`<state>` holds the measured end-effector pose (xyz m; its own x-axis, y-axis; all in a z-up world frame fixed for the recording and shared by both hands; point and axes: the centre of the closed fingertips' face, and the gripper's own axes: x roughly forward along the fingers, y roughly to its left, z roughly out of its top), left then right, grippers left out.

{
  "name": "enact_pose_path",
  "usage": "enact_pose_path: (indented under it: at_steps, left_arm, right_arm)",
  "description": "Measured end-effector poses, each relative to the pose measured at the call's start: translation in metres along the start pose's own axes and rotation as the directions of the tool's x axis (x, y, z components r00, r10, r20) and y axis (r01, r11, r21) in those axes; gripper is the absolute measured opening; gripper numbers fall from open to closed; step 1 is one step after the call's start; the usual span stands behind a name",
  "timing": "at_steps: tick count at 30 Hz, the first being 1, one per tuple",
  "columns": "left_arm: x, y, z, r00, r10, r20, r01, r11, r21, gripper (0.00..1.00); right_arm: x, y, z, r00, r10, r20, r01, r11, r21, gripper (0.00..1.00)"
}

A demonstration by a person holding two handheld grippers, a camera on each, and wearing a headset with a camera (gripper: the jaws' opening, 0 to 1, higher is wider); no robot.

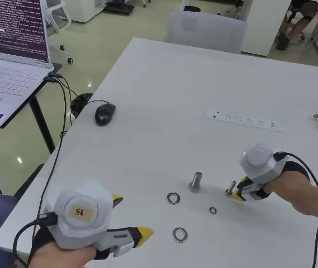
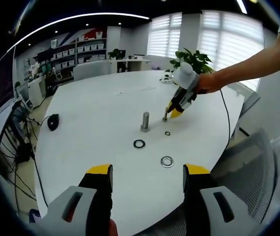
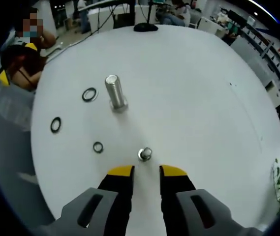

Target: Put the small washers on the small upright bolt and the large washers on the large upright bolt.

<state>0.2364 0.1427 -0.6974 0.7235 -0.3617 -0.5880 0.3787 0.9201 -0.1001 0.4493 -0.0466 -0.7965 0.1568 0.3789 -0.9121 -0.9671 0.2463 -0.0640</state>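
Yellow-tipped, the right gripper (image 3: 146,171) hangs just past the small upright bolt (image 3: 144,154), on the side away from the large upright bolt (image 3: 115,93), its jaws slightly parted and holding nothing; the left gripper (image 2: 148,171) hovers wide open and empty, well apart from the large upright bolt, on the person's side; the step in hand looks to be fetching the small washer (image 3: 98,147), flat on the white table (image 1: 164,95) near the large upright bolt, toward the small one; best to nip its rim, carry it level, centre the hole over the bolt tip, and release only once it is threaded; it is a thin dark metal ring, smaller than the large washer (image 3: 89,94) just beside the large upright bolt; whether any washer already sits on the small bolt I cannot tell.
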Motion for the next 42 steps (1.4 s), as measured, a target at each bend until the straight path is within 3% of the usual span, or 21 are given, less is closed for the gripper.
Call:
enact_pose_path:
  at_steps: [3,6,11,13,18,30,42]
  left_arm:
    - [0.002,-0.003,0.0,1.0,-0.007,0.003,0.007,1.0,0.002,0.57]
    - [0.004,-0.007,0.0,0.9998,-0.018,-0.001,0.018,1.0,0.011,0.57]
    - [0.006,-0.01,0.0,0.9995,-0.032,-0.007,0.032,0.999,0.022,0.57]
    - [0.007,-0.01,0.001,0.9994,-0.034,-0.007,0.035,0.999,0.026,0.57]
    - [0.006,-0.009,0.002,0.9993,-0.036,-0.009,0.036,0.999,0.029,0.57]
    - [0.008,-0.015,0.004,0.9985,-0.05,-0.022,0.051,0.997,0.05,0.57]
    - [0.009,-0.02,0.004,0.998,-0.06,-0.019,0.061,0.997,0.054,0.57]
  right_arm:
    - [-0.008,0.002,-0.006,0.9997,0.001,0.025,-0.002,0.999,0.037,0.24]
    - [-0.009,0.006,-0.015,0.9997,-0.001,0.024,0.0,1.0,0.028,0.24]
    - [-0.007,0.019,-0.027,0.9997,0.018,0.019,-0.019,0.999,0.03,0.24]
    - [-0.003,0.024,-0.038,0.9995,0.026,-0.019,-0.025,0.998,0.054,0.23]
    - [0.001,0.037,-0.042,0.9988,0.048,-0.01,-0.047,0.996,0.071,0.23]
    - [0.01,0.062,-0.033,0.9959,0.09,0.005,-0.09,0.995,0.035,0.23]
    - [0.02,0.083,-0.003,0.9903,0.136,0.032,-0.133,0.988,-0.08,0.23]
